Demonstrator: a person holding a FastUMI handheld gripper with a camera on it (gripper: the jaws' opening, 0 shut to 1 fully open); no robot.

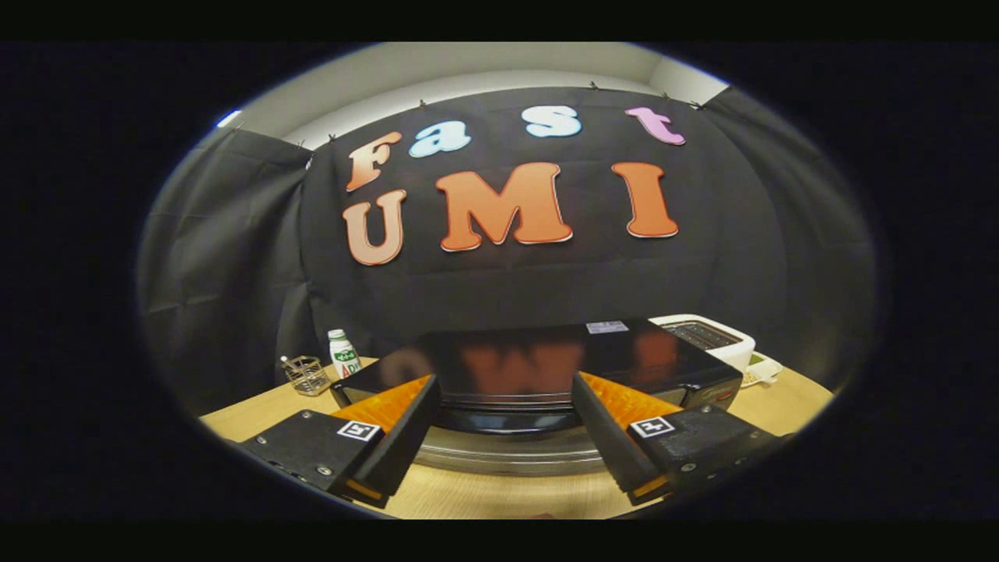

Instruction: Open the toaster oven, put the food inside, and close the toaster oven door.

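Note:
The toaster oven is a glossy black box on the wooden table, right ahead of me and seen from above its front. Its dark door front curves below the top edge, and a silver handle bar runs across it low between my fingers. The door looks shut against the body. My gripper is open, with one finger on each side of the oven's upper front edge. Nothing is held between the fingers, and I cannot tell whether they touch the oven.
A white slot toaster stands behind the oven's right corner, with a small white dish beside it. Left of the oven are a white bottle with a green label and a clear cup. Bare wooden table lies under the fingers.

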